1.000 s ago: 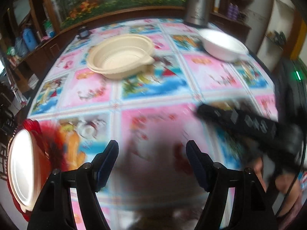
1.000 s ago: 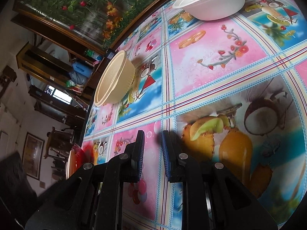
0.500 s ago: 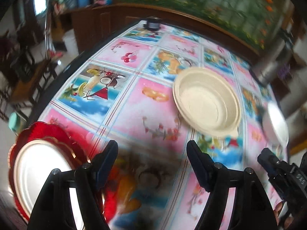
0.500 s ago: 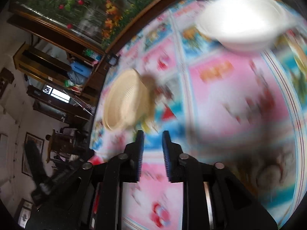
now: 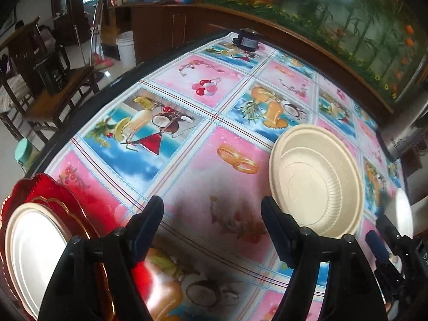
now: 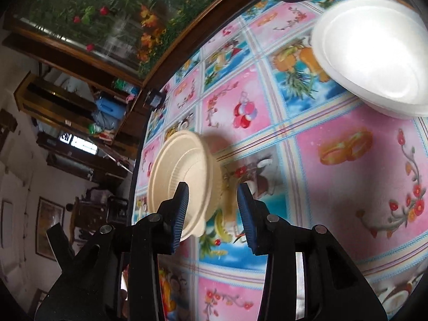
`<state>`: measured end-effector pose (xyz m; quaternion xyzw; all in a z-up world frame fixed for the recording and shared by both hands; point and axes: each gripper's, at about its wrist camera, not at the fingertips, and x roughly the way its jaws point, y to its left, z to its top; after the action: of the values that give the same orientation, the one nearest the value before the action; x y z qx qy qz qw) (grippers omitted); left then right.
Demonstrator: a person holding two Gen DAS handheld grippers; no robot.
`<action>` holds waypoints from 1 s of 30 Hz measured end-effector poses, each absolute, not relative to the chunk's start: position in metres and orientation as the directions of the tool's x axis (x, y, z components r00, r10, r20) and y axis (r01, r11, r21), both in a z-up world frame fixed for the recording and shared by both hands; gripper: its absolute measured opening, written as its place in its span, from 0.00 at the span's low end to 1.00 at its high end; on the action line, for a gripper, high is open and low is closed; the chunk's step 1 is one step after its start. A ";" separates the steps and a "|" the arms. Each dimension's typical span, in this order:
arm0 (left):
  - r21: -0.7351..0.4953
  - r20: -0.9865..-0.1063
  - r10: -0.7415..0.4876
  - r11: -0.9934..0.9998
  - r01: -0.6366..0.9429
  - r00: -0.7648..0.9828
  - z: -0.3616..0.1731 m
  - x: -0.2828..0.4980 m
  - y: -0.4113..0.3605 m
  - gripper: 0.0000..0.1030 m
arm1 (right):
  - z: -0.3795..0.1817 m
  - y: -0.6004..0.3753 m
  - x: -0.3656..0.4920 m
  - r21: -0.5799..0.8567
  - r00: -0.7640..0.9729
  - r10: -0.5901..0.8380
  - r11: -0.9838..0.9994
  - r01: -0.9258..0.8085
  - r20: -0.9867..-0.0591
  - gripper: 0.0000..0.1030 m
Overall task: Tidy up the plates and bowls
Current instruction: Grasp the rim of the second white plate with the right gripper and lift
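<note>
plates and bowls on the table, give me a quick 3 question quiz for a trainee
1. True or false: the right gripper is shut on the beige bowl.
2. What does the white plate at the table's near left edge rest on?
   A. the bare tablecloth
   B. a red plate
   C. the white bowl
3. Fill in: the left gripper is open and holds ____.

Key:
1. False; it is open, the bowl free.
2. B, the red plate.
3. Nothing.

Right gripper (image 6: 214, 208) agape over the tablecloth (image 6: 334, 200), cream bowl (image 6: 182, 171) behind its left finger.
</note>
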<state>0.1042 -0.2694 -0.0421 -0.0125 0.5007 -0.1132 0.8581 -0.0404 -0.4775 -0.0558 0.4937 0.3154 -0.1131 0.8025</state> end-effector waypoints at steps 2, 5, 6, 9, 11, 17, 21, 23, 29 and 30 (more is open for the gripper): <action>-0.161 -0.840 -0.231 0.970 0.180 0.492 -0.034 0.100 -0.266 0.73 | -0.053 -0.487 -0.055 0.729 0.792 0.096 0.468 0.499 -0.603 0.37; -0.171 -0.802 -0.266 0.960 0.221 0.535 -0.018 0.089 -0.271 0.74 | -0.043 -0.507 -0.086 0.735 0.803 0.047 0.439 0.517 -0.594 0.37; -0.165 -0.794 -0.272 0.957 0.237 0.543 -0.013 0.085 -0.275 0.74 | -0.040 -0.514 -0.099 0.745 0.811 0.041 0.422 0.516 -0.584 0.37; -0.182 -0.781 -0.323 0.936 0.300 0.534 -0.006 0.072 -0.287 0.76 | -0.028 -0.532 -0.137 0.726 0.801 -0.019 0.409 0.553 -0.599 0.36; -0.170 -0.788 -0.338 0.923 0.345 0.515 -0.007 0.062 -0.300 0.76 | -0.019 -0.550 -0.171 0.710 0.782 -0.085 0.368 0.600 -0.617 0.36; -0.130 -0.815 -0.355 0.882 0.452 0.457 -0.019 0.037 -0.329 0.76 | -0.004 -0.611 -0.208 0.596 0.659 -0.265 0.284 0.751 -0.704 0.36; -0.100 -0.835 -0.343 0.864 0.494 0.431 -0.028 0.025 -0.336 0.76 | -0.017 -0.648 -0.181 0.544 0.606 -0.238 0.278 0.792 -0.759 0.36; -0.084 -0.840 -0.331 0.861 0.501 0.429 -0.031 0.022 -0.336 0.76 | -0.028 -0.658 -0.165 0.551 0.608 -0.194 0.278 0.787 -0.770 0.36; -0.086 -0.859 -0.315 0.866 0.493 0.404 -0.040 0.020 -0.329 0.76 | -0.044 -0.650 -0.145 0.490 0.553 -0.198 0.294 0.821 -0.809 0.26; -0.088 -0.860 -0.315 0.866 0.491 0.401 -0.040 0.020 -0.328 0.76 | -0.041 -0.644 -0.144 0.459 0.539 -0.218 0.326 0.826 -0.814 0.11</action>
<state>0.0202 -0.3284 -0.0400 0.0897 0.4905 -0.2424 0.8323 -0.1440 -0.6437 -0.0406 0.4628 0.3286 -0.3504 0.7451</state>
